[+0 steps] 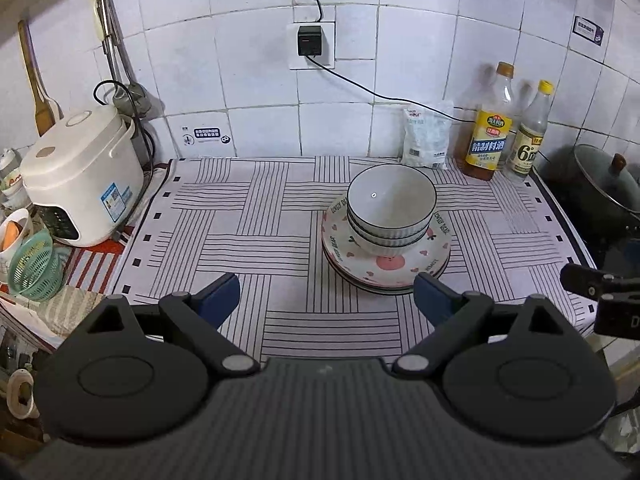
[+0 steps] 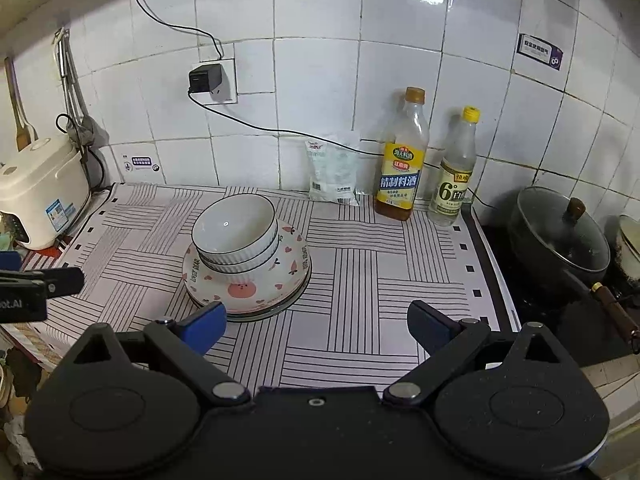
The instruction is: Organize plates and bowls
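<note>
I am reading "LOVELY BEAR" running around the rim of the pink plate (image 1: 424, 258). The yellow-labelled bottle (image 2: 401, 164) at the tabletop's back edge is showing "精制料酒". The clear bottle (image 2: 454, 178) beside it is showing a large "6". Wall sticker (image 2: 540, 51) text is staying too small for me.

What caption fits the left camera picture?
Open left gripper faces two stacked white ribbed bowls on pink bear-print plates.
</note>
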`<state>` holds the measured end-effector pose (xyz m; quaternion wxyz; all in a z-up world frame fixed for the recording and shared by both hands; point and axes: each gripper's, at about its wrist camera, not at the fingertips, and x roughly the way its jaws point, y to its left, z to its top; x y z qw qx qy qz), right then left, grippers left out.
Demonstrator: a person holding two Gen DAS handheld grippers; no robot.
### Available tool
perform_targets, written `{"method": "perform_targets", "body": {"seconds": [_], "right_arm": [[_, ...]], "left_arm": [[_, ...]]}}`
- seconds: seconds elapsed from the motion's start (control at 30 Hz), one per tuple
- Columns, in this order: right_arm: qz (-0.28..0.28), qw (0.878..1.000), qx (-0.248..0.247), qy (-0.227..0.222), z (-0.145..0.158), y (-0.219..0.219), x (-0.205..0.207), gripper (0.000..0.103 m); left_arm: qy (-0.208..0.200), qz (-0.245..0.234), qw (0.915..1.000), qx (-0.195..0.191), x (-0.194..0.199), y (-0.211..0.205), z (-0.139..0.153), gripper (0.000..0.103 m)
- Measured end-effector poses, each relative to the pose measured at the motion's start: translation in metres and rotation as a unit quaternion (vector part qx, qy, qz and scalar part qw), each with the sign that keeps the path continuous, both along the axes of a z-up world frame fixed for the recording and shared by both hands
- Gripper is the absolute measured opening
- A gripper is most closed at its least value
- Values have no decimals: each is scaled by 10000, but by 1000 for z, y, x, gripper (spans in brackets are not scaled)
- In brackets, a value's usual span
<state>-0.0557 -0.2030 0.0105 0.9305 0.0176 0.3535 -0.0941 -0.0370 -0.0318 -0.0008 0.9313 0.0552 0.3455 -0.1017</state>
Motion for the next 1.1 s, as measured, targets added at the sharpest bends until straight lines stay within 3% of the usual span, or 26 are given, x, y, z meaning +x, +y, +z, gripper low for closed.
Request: {"method": "perform_targets", "body": {"seconds": [1.1], "right_arm": [[-238,9996,132,38,-14,11,-1,99]], "left_arm": [[-200,110,9997,-56,-1,15,-6,96]]}}
